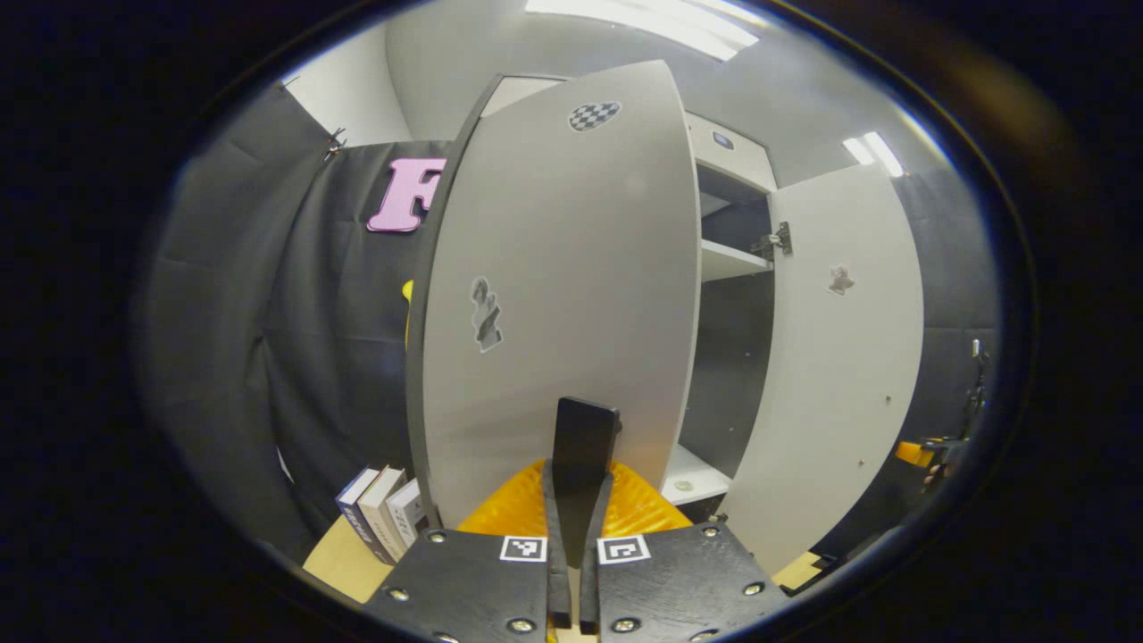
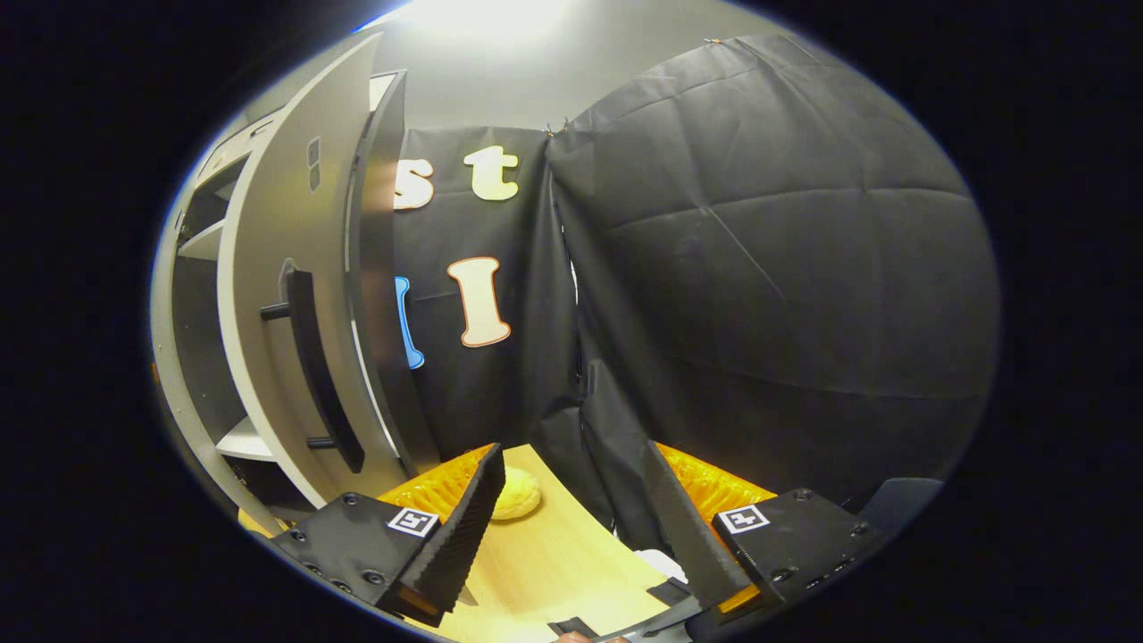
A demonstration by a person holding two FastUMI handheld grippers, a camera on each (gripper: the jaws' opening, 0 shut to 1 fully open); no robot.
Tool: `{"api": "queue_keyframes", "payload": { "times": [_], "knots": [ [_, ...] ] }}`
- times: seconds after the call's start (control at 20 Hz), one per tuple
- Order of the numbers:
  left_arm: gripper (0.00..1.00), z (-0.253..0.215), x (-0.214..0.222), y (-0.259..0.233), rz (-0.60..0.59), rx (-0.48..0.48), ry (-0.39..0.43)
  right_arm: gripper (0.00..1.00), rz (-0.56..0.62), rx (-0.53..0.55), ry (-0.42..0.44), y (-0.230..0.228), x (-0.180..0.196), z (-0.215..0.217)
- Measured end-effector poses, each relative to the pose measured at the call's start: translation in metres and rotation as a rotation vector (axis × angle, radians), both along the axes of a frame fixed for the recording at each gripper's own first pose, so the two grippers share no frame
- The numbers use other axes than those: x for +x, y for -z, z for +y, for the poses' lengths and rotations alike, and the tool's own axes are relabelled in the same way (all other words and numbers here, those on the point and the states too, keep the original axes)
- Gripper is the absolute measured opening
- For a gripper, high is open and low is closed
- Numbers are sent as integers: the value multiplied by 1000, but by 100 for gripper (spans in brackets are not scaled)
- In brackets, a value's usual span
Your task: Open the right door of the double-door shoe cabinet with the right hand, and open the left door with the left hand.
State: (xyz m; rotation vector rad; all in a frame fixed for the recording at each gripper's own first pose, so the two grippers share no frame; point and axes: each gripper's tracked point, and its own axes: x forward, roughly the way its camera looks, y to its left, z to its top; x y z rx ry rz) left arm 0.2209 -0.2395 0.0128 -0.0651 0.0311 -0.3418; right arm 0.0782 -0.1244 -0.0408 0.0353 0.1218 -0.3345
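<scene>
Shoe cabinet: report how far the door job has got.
Done: the right door stands wide open, and the right tool is open and off the bar handle. In hand: the left tool is shut on the left door's handle, the left door swung out. Left: release it.

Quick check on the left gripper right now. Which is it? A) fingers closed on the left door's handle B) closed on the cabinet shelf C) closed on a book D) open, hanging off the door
A: in the left gripper view the left gripper has its fingers pressed together around the dark vertical handle of the left door, which is swung open, with the books off to the side.
</scene>
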Motion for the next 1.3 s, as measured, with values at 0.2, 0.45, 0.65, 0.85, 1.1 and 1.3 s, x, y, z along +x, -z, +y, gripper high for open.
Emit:
{"api": "queue_keyframes", "payload": {
  "times": [0.2, 0.45, 0.65, 0.85, 1.1, 1.3],
  "knots": [
    [6, 16, -4, -3, -4, 2, -30, 100, -19, 11, -13, -3, -5, 16],
    [5, 37, -7, -9, -26, -39, -64, 100, -16, 27, -27, 3, -14, 33],
    [4, 59, -7, -10, -62, 13, -70, 100, 6, 63, -40, 11, -27, 52],
    [4, 79, -5, -10, -64, -12, -71, 98, 25, 28, -29, 11, -55, 63],
    [2, 102, 2, -9, -63, -2, -38, 98, 55, 10, -71, 11, -72, 82],
    [1, 112, 5, -4, -54, 63, -108, 98, 54, 27, -132, 11, -66, 92]
  ]
}}
